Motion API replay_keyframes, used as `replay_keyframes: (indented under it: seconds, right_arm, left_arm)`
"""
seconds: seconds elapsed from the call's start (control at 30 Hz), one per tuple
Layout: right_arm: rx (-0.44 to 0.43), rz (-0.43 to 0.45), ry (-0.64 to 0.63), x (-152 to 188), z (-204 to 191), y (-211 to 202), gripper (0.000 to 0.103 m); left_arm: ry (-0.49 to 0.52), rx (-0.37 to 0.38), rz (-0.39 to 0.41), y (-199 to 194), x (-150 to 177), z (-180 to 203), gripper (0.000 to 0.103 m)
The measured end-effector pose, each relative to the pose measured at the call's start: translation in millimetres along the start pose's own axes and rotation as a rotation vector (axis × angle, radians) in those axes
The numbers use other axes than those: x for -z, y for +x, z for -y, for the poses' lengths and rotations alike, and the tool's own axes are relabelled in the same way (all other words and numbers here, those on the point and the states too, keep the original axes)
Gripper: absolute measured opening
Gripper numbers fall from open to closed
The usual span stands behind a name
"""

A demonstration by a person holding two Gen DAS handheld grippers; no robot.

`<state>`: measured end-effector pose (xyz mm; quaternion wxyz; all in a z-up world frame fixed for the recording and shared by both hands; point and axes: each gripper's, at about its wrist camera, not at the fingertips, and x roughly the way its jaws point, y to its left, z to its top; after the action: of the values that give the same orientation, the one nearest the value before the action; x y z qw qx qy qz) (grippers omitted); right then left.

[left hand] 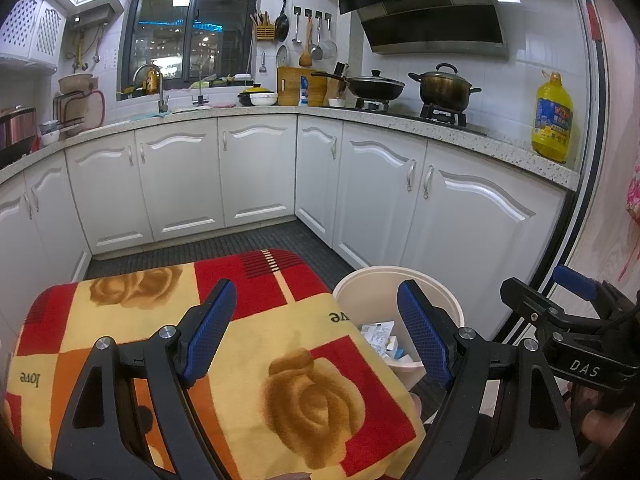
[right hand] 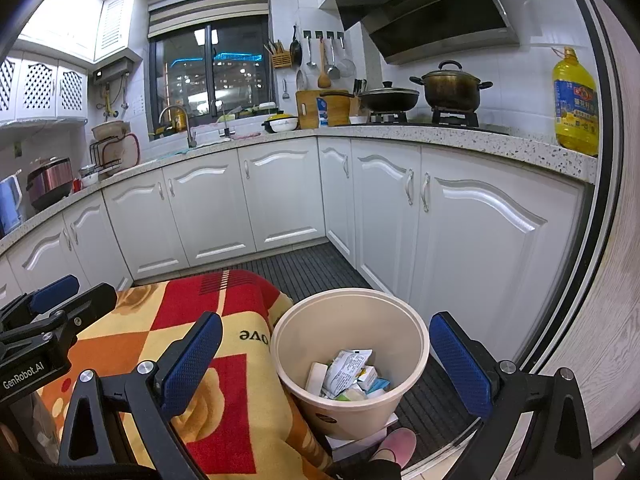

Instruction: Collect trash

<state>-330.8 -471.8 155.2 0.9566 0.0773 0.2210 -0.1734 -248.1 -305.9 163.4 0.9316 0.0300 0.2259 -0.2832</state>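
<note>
Only from the right wrist: whole bin [right hand: 351, 360] on dark floor [right hand: 316, 264], trash [right hand: 347, 376] lying inside, pink slipper [right hand: 396, 446] at its base. From the left wrist, bin [left hand: 362, 286] half hidden behind left gripper [left hand: 316, 334], jaws apart, empty. Right gripper [right hand: 326, 366] likewise spread, empty. Bin touching blanket [right hand: 224, 360] edge, near white cabinets [right hand: 472, 240]; open floor beyond.

Smooth matt plastic bin [right hand: 352, 360] holds crumpled paper trash [right hand: 346, 372] beside a fuzzy cloth blanket [right hand: 224, 392].
</note>
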Motion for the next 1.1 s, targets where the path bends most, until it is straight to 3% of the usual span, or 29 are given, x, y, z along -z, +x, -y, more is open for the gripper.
replay_keyframes:
  seconds: [1.1]
  right_arm:
    - [-0.001, -0.012, 0.004, 5.3, -2.5, 2.2, 0.103]
  left_arm:
    - [0.024, -0.009, -0.019, 3.1, 2.4, -5.6, 0.082]
